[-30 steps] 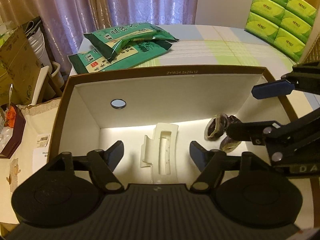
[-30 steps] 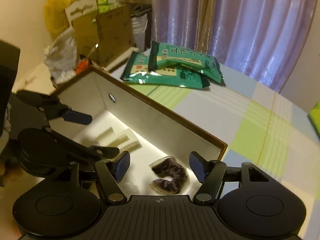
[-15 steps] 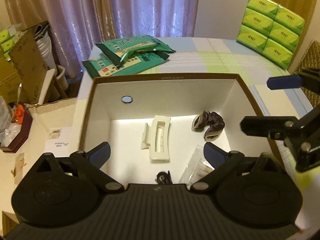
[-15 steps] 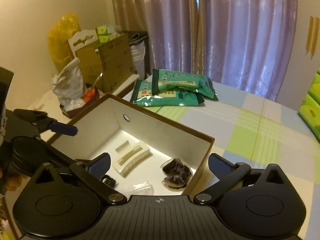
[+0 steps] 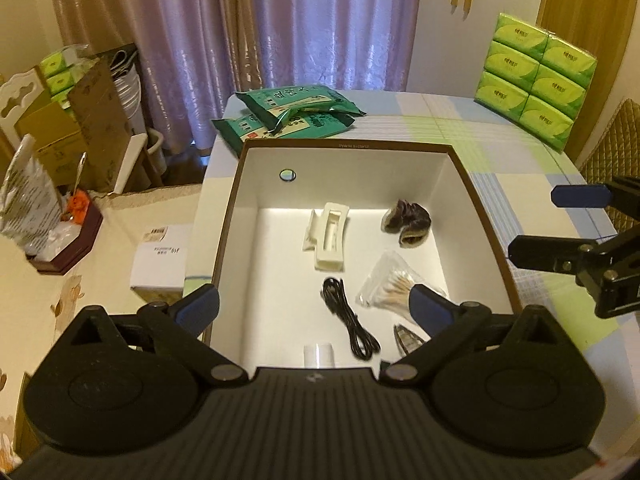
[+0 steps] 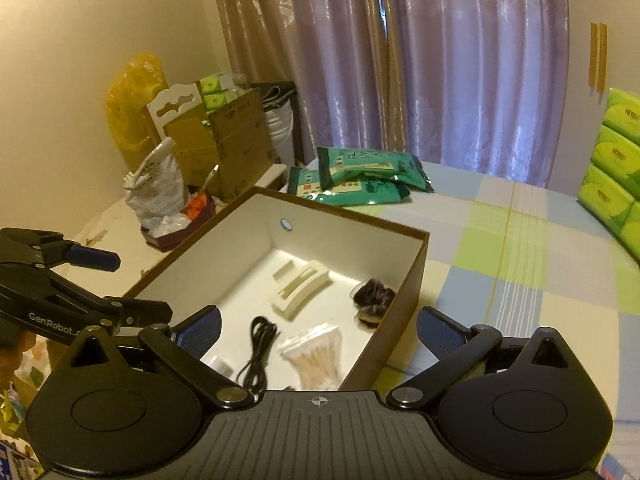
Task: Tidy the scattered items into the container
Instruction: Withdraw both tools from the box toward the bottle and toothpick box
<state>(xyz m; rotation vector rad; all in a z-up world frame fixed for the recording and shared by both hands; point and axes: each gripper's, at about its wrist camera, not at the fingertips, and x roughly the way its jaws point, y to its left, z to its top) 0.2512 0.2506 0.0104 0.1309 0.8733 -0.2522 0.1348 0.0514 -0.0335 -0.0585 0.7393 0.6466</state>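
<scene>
The left gripper hangs above the near end of the box with its two blue-padded fingers spread wide and nothing between them. The right gripper is likewise spread and empty, over the box's near right corner.

The brown-rimmed, white-lined rectangular cardboard box sits on a checked pastel tablecloth, its long axis running away from the left wrist camera. Six items lie on its floor. Nearest are one small white cylinder and one dark pointed clip, partly hidden by a finger. Next come one coiled black cable, stretched roughly along the box's length, and one clear bag of cotton swabs, the swabs fanned. Farther in lie one cream plastic hair claw, lengthwise with the box, and one dark purple scrunchie near the right wall.

Beyond the box lie two green foil packets, overlapping. Far right stands one stack of six green tissue packs.
</scene>
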